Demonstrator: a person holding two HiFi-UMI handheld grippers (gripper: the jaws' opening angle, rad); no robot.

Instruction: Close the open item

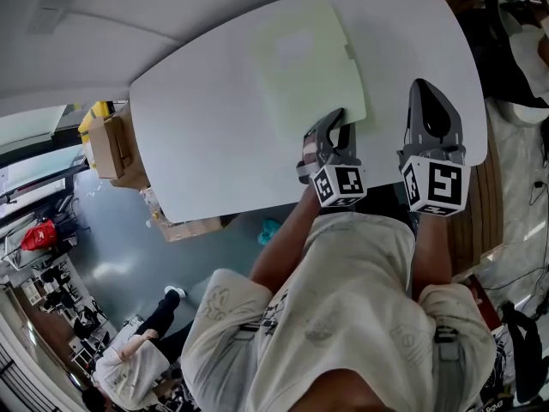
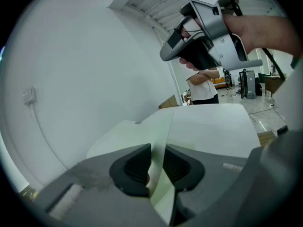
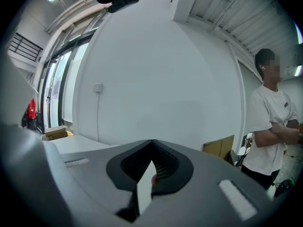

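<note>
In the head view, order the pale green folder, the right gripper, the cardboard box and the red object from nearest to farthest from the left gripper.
1. pale green folder, at the left gripper's tips.
2. right gripper, just to its right.
3. cardboard box, beyond the table's left edge.
4. red object, far left.

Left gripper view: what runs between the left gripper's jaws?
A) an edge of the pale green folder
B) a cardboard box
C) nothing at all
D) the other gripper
A: in the left gripper view a thin pale green sheet, the edge of the folder that lies on the white table, passes through the gap between the jaws of the left gripper.
</note>
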